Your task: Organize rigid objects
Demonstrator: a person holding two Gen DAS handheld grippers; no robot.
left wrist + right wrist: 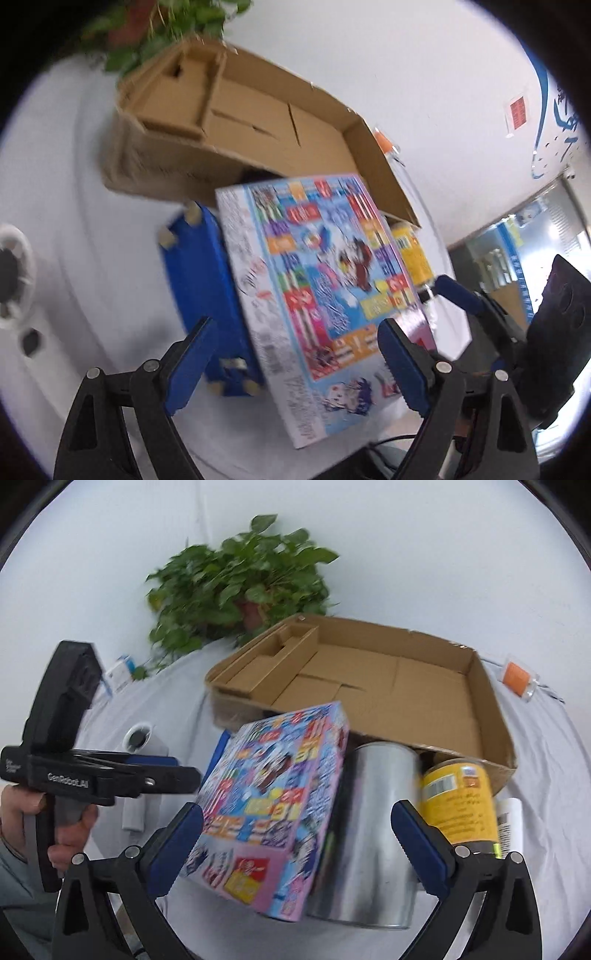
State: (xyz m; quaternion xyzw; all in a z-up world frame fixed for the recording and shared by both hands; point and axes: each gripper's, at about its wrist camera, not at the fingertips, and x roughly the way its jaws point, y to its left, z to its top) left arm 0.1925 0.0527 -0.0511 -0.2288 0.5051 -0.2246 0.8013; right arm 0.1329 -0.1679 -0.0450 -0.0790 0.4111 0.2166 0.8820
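Both of my jaws stand wide and hold nothing: my left gripper frames the lower edge of the colourful box, and my right gripper spans that same box and the silver tin beside it. Only my right view shows the tin, lying on its side and touching the box; the yellow can is whole there, while my left view catches just a strip of it past the box's far edge. Only my left view shows the blue case under the box, with pale feet sticking out; from the right it is a sliver. I count one box, one tin, one yellow can, one blue case, and a white container cut off by my right finger. Motion blur makes every label unreadable. Behind them sits one open cardboard tray, its near wall partly hidden, then an orange packet and a potted plant. My left hand and its gripper show side-on in the right view.
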